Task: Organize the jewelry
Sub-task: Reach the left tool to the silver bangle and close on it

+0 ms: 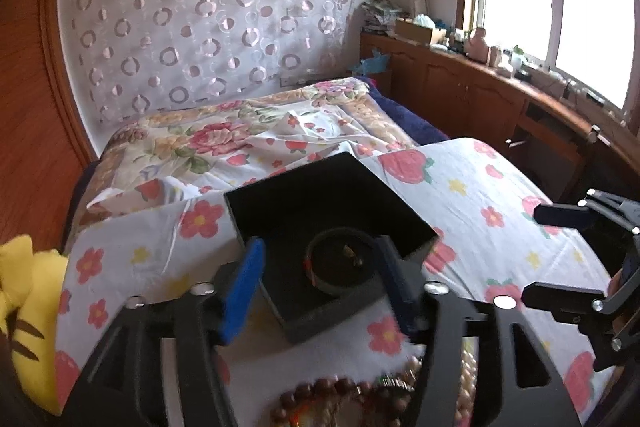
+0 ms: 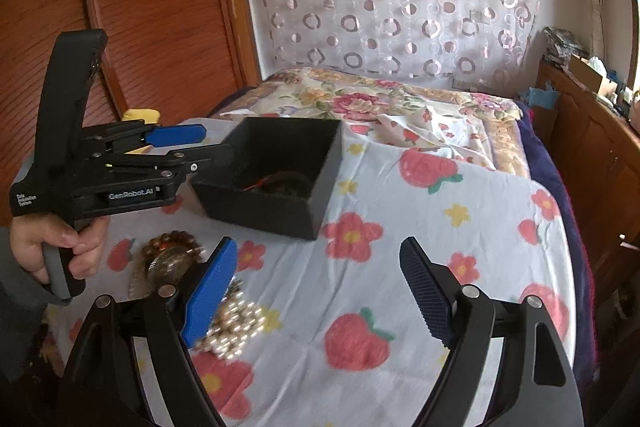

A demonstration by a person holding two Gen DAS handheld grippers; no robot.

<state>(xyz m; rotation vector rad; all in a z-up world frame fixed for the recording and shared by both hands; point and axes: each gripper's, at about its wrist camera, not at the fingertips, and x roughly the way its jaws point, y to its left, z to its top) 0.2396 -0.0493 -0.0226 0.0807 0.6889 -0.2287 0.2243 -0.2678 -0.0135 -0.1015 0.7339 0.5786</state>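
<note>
Both hand-held grippers [image 1: 320, 267] [image 2: 320, 291] gape, pitched downward.

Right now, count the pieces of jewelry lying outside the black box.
2, others may be hidden: a brown wooden bead bracelet near the left hand, and a pearl bead strand behind the right tool's blue pad.

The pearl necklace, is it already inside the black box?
No, the white pearl necklace lies on the flowered cloth near the right gripper's blue fingers, outside the black square box.

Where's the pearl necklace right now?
The pearl necklace lies heaped on the flowered cloth, low in the right wrist view, just behind the right gripper's blue finger, with the brown bead bracelet beside it.
</note>
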